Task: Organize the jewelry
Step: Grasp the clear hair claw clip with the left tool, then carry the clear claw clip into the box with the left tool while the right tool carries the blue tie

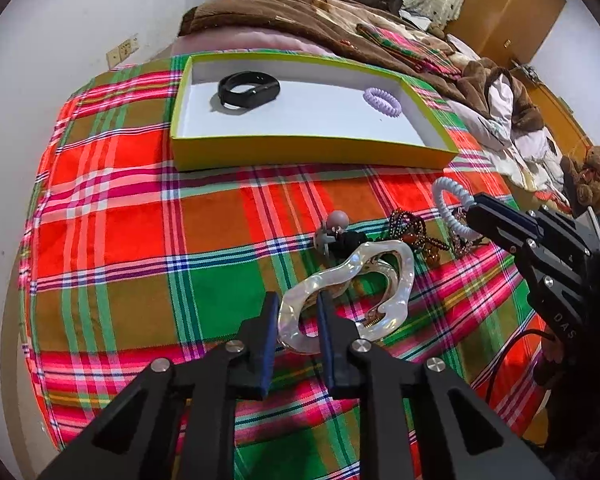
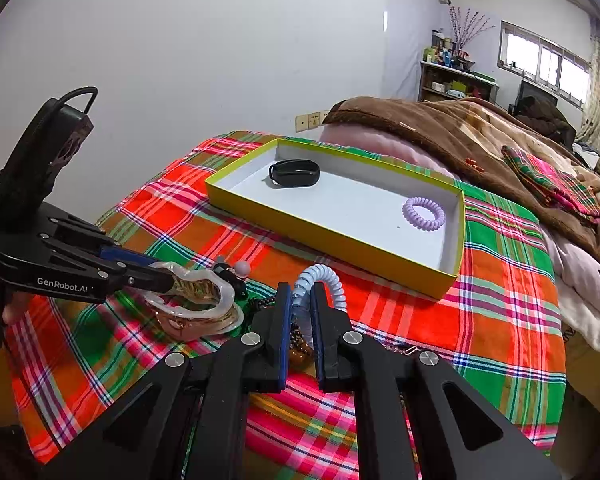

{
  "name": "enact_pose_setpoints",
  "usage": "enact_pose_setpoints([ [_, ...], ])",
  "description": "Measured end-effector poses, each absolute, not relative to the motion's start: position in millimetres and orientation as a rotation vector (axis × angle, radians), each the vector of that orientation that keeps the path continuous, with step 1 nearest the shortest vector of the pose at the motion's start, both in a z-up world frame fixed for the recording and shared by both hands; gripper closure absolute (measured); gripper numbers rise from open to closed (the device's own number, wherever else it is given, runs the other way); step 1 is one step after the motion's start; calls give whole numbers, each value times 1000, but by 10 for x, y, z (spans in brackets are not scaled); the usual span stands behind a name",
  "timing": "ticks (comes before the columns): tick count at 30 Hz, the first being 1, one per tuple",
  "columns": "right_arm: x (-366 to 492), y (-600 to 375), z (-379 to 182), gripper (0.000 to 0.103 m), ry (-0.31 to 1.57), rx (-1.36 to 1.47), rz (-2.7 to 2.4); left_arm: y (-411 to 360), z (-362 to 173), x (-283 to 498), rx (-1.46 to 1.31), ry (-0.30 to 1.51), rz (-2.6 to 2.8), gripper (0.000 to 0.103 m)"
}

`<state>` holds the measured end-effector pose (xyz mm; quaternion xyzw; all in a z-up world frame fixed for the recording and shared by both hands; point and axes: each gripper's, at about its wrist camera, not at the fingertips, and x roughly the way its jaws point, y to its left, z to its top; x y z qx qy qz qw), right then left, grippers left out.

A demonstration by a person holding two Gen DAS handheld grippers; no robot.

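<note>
My left gripper is shut on a large pearly white hair claw, held just above the plaid cloth; the claw also shows in the right wrist view. My right gripper is shut on a pale blue spiral hair tie, also visible in the left wrist view. A yellow-green shallow box with a white floor lies beyond; it holds a black wristband and a lilac spiral hair tie. Dark beaded bracelets and a grey hair tie ornament lie on the cloth.
The plaid cloth covers the bed end. A brown blanket and folded plaid fabric lie behind the box. A wall rises to the left. A shelf stands far back.
</note>
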<state>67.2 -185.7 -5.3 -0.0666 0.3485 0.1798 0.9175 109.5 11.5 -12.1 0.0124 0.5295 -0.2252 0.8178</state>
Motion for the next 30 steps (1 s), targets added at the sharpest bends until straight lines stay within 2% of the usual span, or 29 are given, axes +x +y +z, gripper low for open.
enact_pose_setpoints([
  [10, 593, -1856, 7, 93, 699, -134, 369, 48, 37, 939, 25, 1044, -443, 90],
  [30, 508, -1862, 136, 93, 662, -138, 367, 95, 334, 786, -14, 947, -449, 92],
])
